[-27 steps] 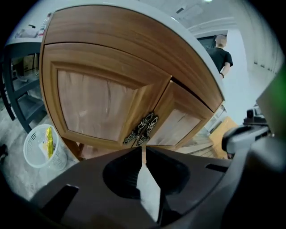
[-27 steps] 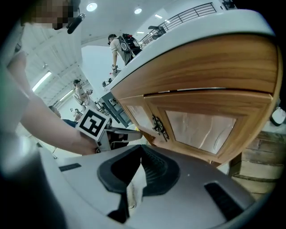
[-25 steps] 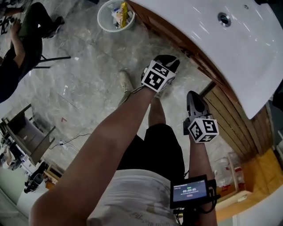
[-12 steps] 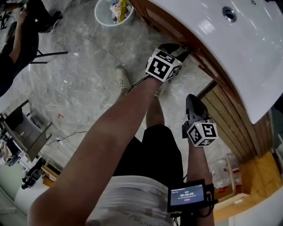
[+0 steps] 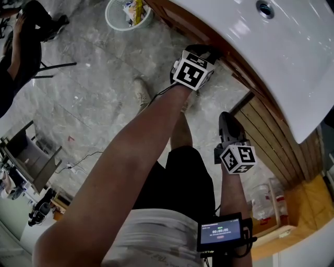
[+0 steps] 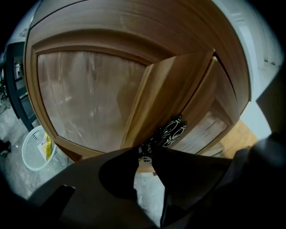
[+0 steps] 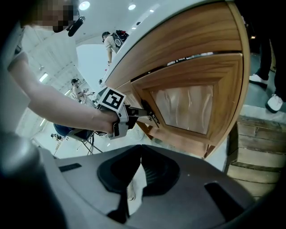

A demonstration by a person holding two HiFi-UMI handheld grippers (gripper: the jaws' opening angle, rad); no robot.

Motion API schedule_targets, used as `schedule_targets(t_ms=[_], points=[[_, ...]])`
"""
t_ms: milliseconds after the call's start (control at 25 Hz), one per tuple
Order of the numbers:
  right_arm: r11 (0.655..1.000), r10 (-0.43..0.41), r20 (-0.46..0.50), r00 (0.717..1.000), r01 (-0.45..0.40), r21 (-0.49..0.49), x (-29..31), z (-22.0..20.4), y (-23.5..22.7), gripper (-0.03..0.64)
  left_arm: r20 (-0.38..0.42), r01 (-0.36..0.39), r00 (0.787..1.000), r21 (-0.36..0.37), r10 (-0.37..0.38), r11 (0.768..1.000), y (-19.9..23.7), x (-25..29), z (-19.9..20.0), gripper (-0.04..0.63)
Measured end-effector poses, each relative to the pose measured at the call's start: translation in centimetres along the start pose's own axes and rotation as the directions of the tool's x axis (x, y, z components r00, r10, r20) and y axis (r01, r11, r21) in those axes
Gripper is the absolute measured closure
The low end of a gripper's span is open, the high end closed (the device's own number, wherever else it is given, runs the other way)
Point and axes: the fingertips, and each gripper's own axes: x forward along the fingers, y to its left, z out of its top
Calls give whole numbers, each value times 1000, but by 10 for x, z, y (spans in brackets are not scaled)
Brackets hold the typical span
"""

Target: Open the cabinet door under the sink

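cabinet door: under the white sink, looks slightly ajar
handle: black, ornate, on the door's edge
left gripper: jaws just been closing, pinching the handle's lower end
right gripper: clenched, empty, well apart

Bright, even indoor light falls from ceiling spotlights, seen in the right gripper view. Glare streaks the white sink, and the marble floor shines softly. Under the sink the cabinet front sits in dimmer shade. Fisheye lenses bend every edge, with black corners in the left gripper view.
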Motion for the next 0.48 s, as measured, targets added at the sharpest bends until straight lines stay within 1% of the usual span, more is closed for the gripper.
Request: schedule_targets(t_ms=[120, 280, 480], points=[[1000, -4, -8, 1000, 4, 2, 1, -2, -2, 603, -21, 0, 1000, 17, 0, 1000, -2, 0, -1, 502], [1000, 4, -11, 1000, -4, -1, 5, 0, 3, 603, -38, 28, 999, 62, -26, 998, -5, -2, -2, 505], [1000, 21, -13, 1000, -21, -13, 14, 6, 11, 603, -68, 48, 997, 94, -42, 994, -2, -14, -19, 505]])
